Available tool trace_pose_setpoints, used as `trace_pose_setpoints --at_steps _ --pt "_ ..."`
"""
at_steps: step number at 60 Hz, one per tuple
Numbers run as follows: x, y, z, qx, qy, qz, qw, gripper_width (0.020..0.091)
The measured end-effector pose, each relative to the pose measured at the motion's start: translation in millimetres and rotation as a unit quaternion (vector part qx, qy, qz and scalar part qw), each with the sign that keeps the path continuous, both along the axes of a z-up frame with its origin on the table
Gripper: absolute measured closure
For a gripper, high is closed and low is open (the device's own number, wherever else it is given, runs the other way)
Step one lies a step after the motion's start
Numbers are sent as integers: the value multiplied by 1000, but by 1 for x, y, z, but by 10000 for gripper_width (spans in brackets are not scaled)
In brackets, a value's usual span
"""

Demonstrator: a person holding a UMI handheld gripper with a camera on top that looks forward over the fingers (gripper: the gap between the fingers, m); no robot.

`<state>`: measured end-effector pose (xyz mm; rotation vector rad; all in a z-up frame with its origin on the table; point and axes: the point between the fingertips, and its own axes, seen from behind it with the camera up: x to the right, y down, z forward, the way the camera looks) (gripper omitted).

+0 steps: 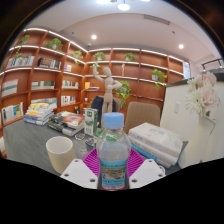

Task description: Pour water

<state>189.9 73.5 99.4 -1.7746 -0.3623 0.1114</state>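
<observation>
My tool (113, 172) is clamped on the water bottle (114, 152), both pads against its sides, cap on top. Just left stands the paper cup (60, 153) on the tabletop (30, 145). I judge I'm carrying; next I should swing left and tilt over the cup. Shelves (40, 75) stand far behind.

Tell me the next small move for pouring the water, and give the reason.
Probably carry the water bottle left toward the paper cup. The bottle stands upright between the fingers of the hand-held gripper, which look closed on it, while the cup sits apart to its left on the table. The blue cap looks still on, so it may need removing first.
</observation>
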Motion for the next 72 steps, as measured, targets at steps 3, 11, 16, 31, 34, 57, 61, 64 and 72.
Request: trace_pose_setpoints --at_steps 3,11,16,31,34,57,61,64,72 --pt "3 2 -8 -6 11 -6 1000 799" --pt "14 4 -19 -10 31 -17 999 792" --pt "18 4 -21 -8 50 -20 999 791" --pt "21 0 -22 -2 42 -35 999 623" --pt "24 -5 -29 -20 32 -44 998 504" --pt "31 -121 -10 -32 107 -126 986 331" --pt "30 -133 -2 -25 111 -138 984 330" --pt "31 -144 4 -20 111 -150 982 331" --pt "34 -168 28 11 79 -171 982 330"
